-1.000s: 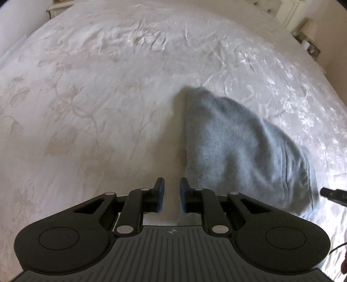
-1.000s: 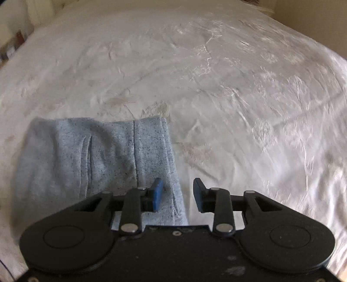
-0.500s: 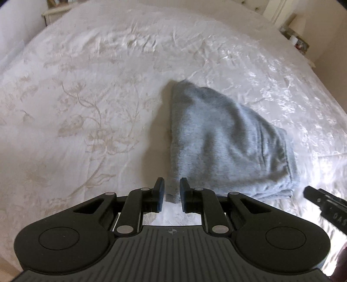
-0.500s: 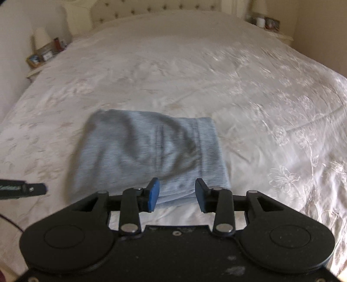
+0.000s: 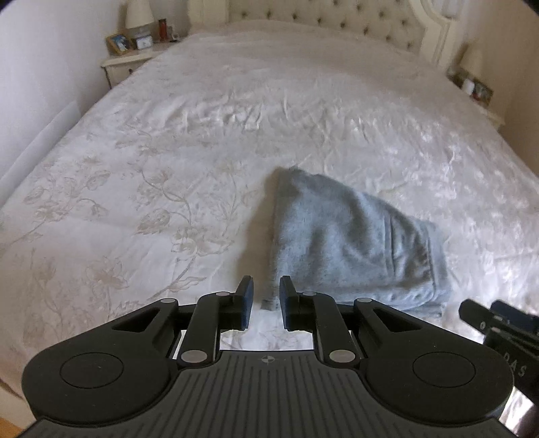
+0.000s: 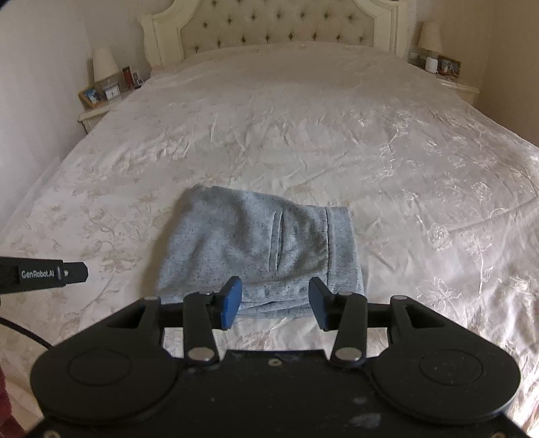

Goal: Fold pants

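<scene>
The grey pants (image 5: pixel 350 242) lie folded into a compact bundle on the white bedspread (image 5: pixel 168 168). They also show in the right wrist view (image 6: pixel 256 249), with a pocket slit and waistband at the right side. My left gripper (image 5: pixel 263 301) is open with a narrow gap and empty, just short of the bundle's near left corner. My right gripper (image 6: pixel 274 301) is open wide and empty, just short of the bundle's near edge. Neither gripper touches the cloth.
The bed's tufted headboard (image 6: pixel 279 30) is at the far end. Nightstands with lamps and small items stand at the far left (image 6: pixel 101 97) and far right (image 6: pixel 448 74). The other gripper's body shows at the left edge (image 6: pixel 40 273).
Both grippers have pulled back and tilted up from the bundle, so more of the bed and the headboard shows. The right gripper's fingers have spread wider. The pants have stayed in place.
</scene>
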Tool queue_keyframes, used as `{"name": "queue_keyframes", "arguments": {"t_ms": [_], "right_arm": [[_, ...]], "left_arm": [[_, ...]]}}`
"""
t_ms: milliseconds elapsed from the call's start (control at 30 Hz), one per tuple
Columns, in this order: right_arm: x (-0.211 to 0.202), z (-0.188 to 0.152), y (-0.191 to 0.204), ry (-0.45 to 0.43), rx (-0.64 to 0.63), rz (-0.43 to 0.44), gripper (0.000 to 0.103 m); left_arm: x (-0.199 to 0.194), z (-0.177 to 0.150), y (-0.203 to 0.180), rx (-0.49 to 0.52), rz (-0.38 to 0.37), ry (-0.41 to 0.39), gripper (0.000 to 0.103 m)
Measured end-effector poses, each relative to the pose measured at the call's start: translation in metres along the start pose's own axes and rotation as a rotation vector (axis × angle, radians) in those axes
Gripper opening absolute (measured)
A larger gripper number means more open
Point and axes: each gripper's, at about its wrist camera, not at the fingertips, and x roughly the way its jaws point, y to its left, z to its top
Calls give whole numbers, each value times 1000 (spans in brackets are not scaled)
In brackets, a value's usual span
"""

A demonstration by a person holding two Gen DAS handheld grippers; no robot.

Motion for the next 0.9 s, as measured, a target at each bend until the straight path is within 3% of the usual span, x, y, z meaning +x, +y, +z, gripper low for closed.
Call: {"name": "queue_keyframes", "arguments": {"t_ms": [200, 900], "right_arm": [[-23, -5, -1, -22, -7, 20, 49], [-64, -21, 4, -68, -21, 62, 51]], "left_arm": [[-22, -8, -10, 7, -2, -40, 17], [-46, -33, -19, 25, 0, 1, 17]]}}
